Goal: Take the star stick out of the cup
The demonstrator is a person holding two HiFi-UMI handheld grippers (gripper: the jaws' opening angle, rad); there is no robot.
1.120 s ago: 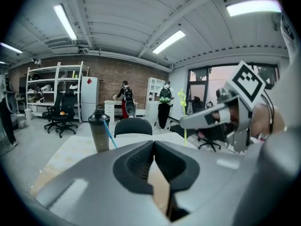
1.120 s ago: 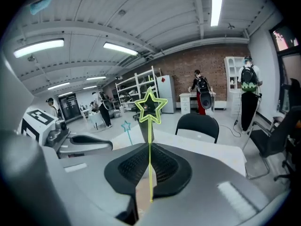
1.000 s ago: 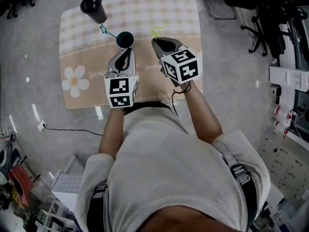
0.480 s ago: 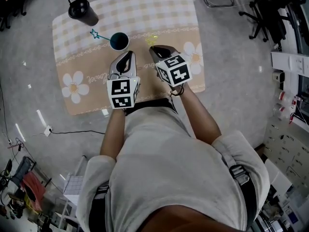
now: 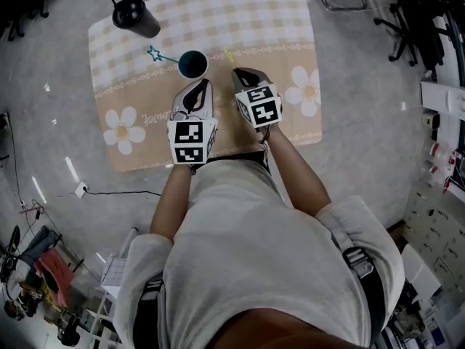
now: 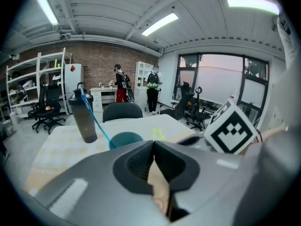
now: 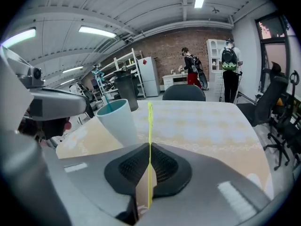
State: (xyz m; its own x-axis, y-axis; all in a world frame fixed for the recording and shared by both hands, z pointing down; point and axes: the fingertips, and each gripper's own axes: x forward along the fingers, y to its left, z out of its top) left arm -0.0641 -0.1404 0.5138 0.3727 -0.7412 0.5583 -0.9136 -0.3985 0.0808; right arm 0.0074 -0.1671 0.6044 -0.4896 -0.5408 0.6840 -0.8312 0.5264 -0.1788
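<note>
Head view: right tongs (image 5: 239, 70) pinch yellow star stick (image 5: 228, 55); left tongs (image 5: 203, 83) closed, empty; cup (image 5: 192, 65) holds blue stick (image 5: 166, 57), bottle (image 5: 134, 15) beyond.

Left hand-held gripper (image 5: 203, 84) closed; right hand-held gripper (image 5: 238, 73) pinching yellow stick (image 7: 149, 126).

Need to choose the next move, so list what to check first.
1. Right gripper shut on yellow stick: ok.
2. Yellow stick out of the cup: ok.
3. Blue stick out of the cup: not ok, it leans in it.
4. Left gripper free: ok, shut with nothing between its jaws.
5. Cup upright on the table: ok.
</note>
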